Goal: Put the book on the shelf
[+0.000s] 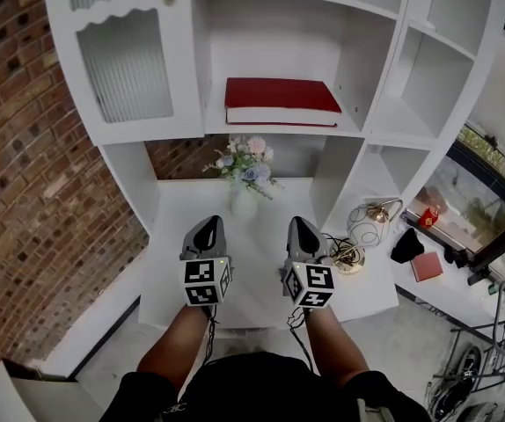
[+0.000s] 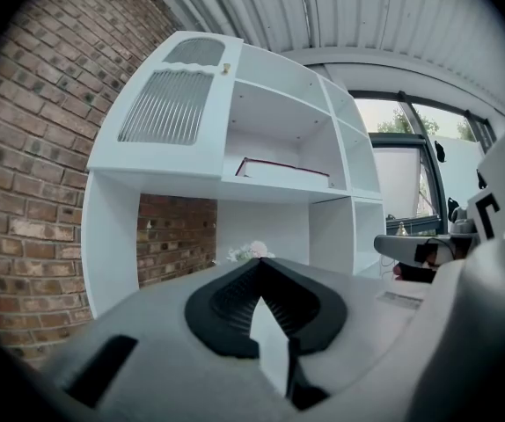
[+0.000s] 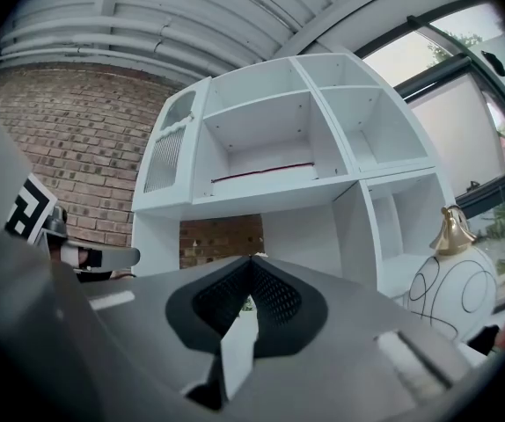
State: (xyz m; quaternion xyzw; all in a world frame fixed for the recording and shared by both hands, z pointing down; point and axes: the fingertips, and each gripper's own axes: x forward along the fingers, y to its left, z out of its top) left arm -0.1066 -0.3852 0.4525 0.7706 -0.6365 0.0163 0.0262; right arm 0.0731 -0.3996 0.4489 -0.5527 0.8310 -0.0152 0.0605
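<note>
Red hardcover book (image 1: 281, 101) lies flat in the white shelf unit (image 1: 358, 69), long axis sideways, pages outward, above a pale flower vase (image 1: 245, 172). Left gripper (image 1: 208, 222) and right gripper (image 1: 301, 223) are pressed together, empty.

the top of your shelf unit (image 1: 270, 33) runs off the head view's upper edge, and the ribbed glass door (image 1: 125, 64) blurs whatever sits behind it. in the left gripper view the book (image 2: 283, 167) is just a thin sliver over the shelf lip, and the flowers (image 2: 251, 251) barely peek over your left gripper (image 2: 259, 266). the white vase (image 1: 244, 204) kinda melts into the white table (image 1: 182, 236). can't tell what the small red thing (image 1: 428, 217) or the dark lump (image 1: 407, 246) by the window are. the wire ornament (image 3: 464, 293) sits half buried behind your right gripper (image 3: 251, 260)
</note>
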